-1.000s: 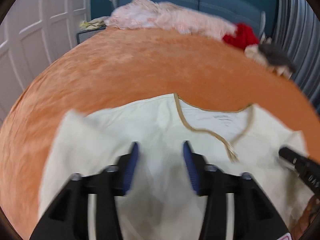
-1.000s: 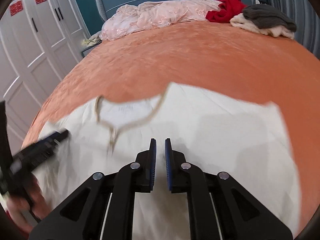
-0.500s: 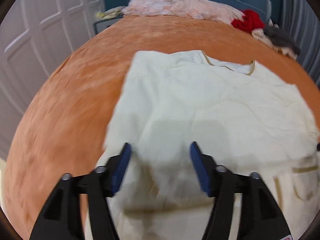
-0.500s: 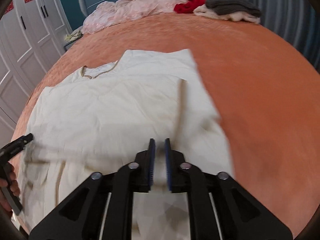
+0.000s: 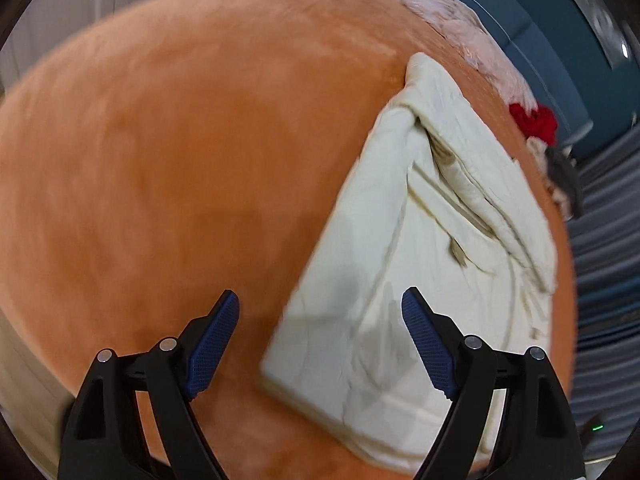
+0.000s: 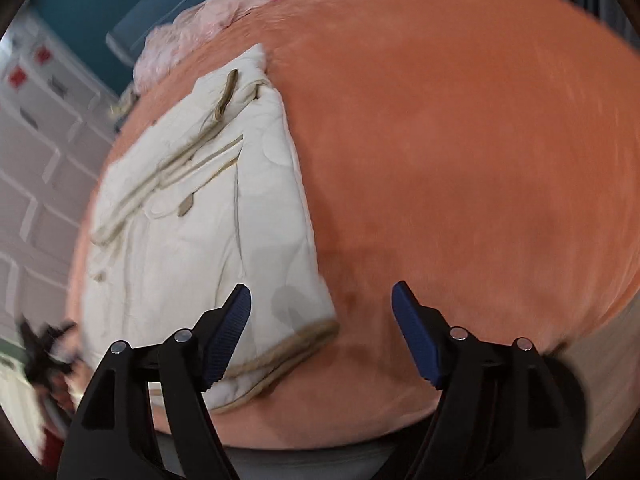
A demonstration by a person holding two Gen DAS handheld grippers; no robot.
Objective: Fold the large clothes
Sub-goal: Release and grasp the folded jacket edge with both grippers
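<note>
A cream garment (image 5: pixel 420 240) with tan trim lies folded lengthwise into a long band on the orange bedspread (image 5: pixel 180 152). My left gripper (image 5: pixel 320 340) hovers over the garment's near left corner, its jaws opening wide with nothing pressed between the blue pads. In the right wrist view the same garment (image 6: pixel 208 220) lies left of centre, its tan hem nearest me. My right gripper (image 6: pixel 322 336) hangs over the garment's near right corner and the bare bedspread (image 6: pixel 460 160), jaws opening, holding nothing.
A pink quilt (image 5: pixel 440 8), a red garment (image 5: pixel 534 120) and grey clothes (image 5: pixel 564 176) sit by the blue headboard (image 6: pixel 140 12). White wardrobe doors (image 6: pixel 36 152) stand left of the bed. A blurred dark shape, the other gripper (image 6: pixel 44 344), shows at the right wrist view's lower left.
The garment went from spread flat to folded into a narrow band. Both grippers swung out toward the near corners and rolled. The right gripper opened from shut and the left widened.
</note>
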